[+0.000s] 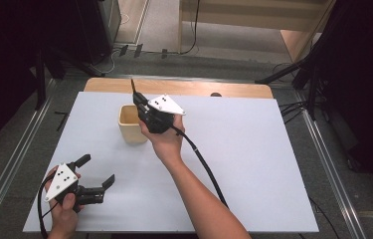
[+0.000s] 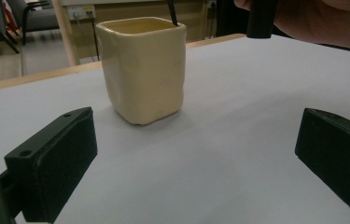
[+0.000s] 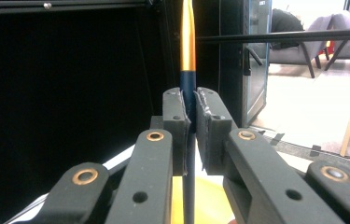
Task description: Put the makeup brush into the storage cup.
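- Right tongs point(image 1: 139, 102) are up over the cup point(image 1: 132, 124), pinching a thin paintbrush point(image 3: 187, 56). In the right gripper view the two pads are pressed on the dark blue handle, with the gold metal band just past them, pointing away.
- The brush runs on below those tongs too, and there's yellow right under them, so they sit just above the cup's opening. In the left gripper view a thin dark tip point(image 2: 171, 13) pokes down inside the cup's far rim.
- Can't tell if the tip touches the bottom, the cup wall hides it.
- Left tongs point(image 1: 96, 172) are spread wide with nothing between them, down low near the counter point(image 1: 253, 149) on the person's side, well apart from the cup.
- Looking along them, the cup stands upright straight ahead, closer to the left-hand jaw, with just bare white counter between it and the tongs.
- The right hand point(image 1: 166, 142) and its black cable point(image 1: 204, 164) trail back from the right tongs toward the person, off to the side of the left tongs, not blocking them.
- Beyond the right tongs: a black curtain and a dark frame, with chairs point(image 3: 303, 42) farther off.
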{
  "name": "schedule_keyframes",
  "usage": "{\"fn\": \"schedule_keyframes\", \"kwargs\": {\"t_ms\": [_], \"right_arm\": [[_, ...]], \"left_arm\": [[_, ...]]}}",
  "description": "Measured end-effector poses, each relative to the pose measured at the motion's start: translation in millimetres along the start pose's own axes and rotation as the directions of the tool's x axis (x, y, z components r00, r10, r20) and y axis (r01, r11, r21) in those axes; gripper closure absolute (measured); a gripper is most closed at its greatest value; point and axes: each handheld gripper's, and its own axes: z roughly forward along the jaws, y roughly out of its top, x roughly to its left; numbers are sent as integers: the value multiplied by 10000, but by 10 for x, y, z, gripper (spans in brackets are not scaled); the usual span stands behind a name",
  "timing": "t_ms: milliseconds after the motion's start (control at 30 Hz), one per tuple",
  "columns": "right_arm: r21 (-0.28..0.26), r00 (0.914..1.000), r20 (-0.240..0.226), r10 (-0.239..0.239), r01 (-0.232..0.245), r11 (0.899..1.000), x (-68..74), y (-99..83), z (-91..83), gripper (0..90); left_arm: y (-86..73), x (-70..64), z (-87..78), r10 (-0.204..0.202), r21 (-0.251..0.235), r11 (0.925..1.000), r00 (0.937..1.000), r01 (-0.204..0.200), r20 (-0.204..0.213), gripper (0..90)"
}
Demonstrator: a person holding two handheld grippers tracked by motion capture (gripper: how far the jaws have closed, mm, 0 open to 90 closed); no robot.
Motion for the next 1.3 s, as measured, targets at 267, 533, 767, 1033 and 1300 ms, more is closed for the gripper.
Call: {"fn": "schedule_keyframes", "kwargs": {"t_ms": [267,533,767,1033,1300], "right_arm": [[188,10000,19,-19,19,9998,6,-78,17,841],[454,10000,27,-67,65,9989,-4,-214,16,841],[748,9998,54,-190,185,9970,11,-329,12,841],[1117,9995,187,-270,247,9934,0,-441,11,840],[1273,9990,187,-413,386,9911,4,-470,-3,760]], "left_arm": [[0,1,-1,9,6,10000,10000,-9,-2,0],[0,0,1,19,14,10000,10000,-19,2,0],[-2,1,4,34,27,10000,10000,-34,4,0],[-4,1,7,39,1,10000,10000,-39,9,0],[-5,0,9,35,30,10000,10000,-36,25,0]]}}
